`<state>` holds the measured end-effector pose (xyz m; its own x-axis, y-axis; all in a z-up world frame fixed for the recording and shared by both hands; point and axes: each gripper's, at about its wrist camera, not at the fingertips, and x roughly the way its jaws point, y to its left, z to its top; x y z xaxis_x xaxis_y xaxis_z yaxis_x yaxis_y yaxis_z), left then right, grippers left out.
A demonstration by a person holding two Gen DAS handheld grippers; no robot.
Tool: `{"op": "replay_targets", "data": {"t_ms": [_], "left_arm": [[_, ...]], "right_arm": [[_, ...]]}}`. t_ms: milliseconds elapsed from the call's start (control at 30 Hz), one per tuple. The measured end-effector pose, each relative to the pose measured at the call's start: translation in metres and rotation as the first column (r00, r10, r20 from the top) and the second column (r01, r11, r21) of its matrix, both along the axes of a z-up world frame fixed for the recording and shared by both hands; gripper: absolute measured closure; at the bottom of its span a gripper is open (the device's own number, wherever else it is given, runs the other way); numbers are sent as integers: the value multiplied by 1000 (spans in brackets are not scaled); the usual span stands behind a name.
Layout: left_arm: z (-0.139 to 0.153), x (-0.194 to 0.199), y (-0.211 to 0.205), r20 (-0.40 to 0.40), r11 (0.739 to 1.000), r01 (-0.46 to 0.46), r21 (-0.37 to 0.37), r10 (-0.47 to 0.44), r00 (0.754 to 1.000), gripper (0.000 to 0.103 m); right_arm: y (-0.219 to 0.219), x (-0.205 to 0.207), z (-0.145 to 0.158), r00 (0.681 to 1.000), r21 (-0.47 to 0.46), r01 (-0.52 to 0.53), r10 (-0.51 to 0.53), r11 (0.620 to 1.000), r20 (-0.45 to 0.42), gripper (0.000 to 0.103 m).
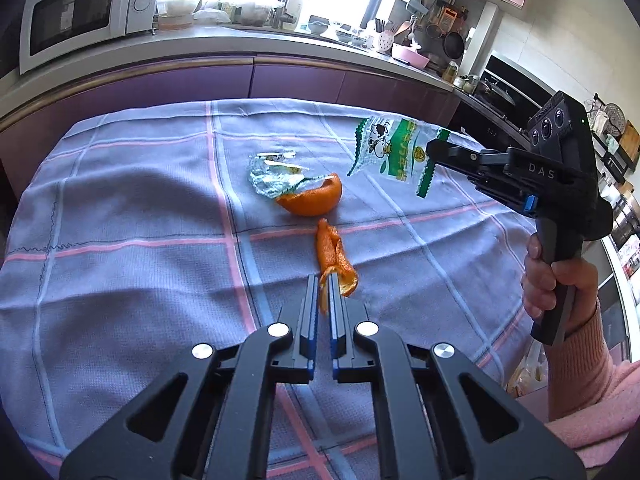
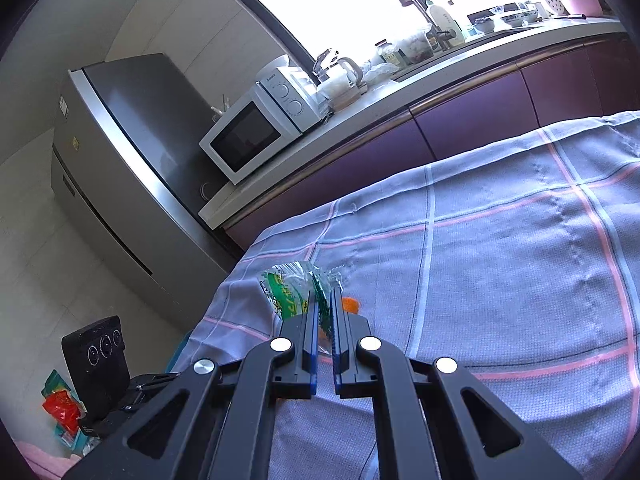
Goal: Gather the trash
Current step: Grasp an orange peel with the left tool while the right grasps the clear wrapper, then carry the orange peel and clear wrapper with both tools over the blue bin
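Observation:
My left gripper [image 1: 323, 280] is shut on a strip of orange peel [image 1: 333, 258], held just above the checked tablecloth [image 1: 132, 240]. A larger cup of orange peel [image 1: 310, 200] lies further off on the cloth, touching a crumpled clear wrapper [image 1: 274, 176]. At the right, a hand in a pink sleeve holds my right gripper [image 1: 430, 148], shut on a green-and-white plastic bag [image 1: 394, 150] that hangs above the cloth. In the right wrist view that gripper [image 2: 325, 294] pinches the same bag [image 2: 288, 290], with a bit of orange peel [image 2: 351, 304] showing beyond the fingers.
A counter with purple cabinet fronts [image 1: 296, 80] runs behind the table, carrying a white microwave [image 1: 80, 12] and kitchenware. A grey fridge [image 2: 120, 168] stands at the table's left end. On the floor beside it lie a black device [image 2: 98, 360] and a red packet [image 2: 60, 410].

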<state>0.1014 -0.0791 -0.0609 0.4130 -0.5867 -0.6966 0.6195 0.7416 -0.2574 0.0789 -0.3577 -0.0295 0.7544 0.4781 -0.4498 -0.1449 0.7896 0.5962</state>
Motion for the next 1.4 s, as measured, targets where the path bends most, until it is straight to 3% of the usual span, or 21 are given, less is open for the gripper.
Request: {"op": "replay_targets", "data": {"t_ms": [133, 433, 533, 867, 1400], "left_arm": [[-11, -2, -2, 2, 999, 3, 33, -3, 1000, 87], [-25, 0, -9, -26, 999, 15, 44, -13, 1000, 79], [-26, -1, -10, -33, 999, 23, 31, -22, 999, 91], [-13, -10, 5, 3, 999, -29, 24, 29, 1000, 94], [20, -26, 97, 83, 974, -224, 11, 223, 971, 94]], "right_arm": [[9, -1, -13, 999, 13, -22, 23, 1000, -38, 98], [29, -2, -31, 993, 6, -64, 64, 998, -98, 98], [30, -3, -31, 993, 5, -67, 67, 998, -97, 98], [38, -3, -23, 994, 18, -84, 86, 996, -69, 98], [108, 18, -4, 970, 45, -240, 241, 970, -32, 98]]}}
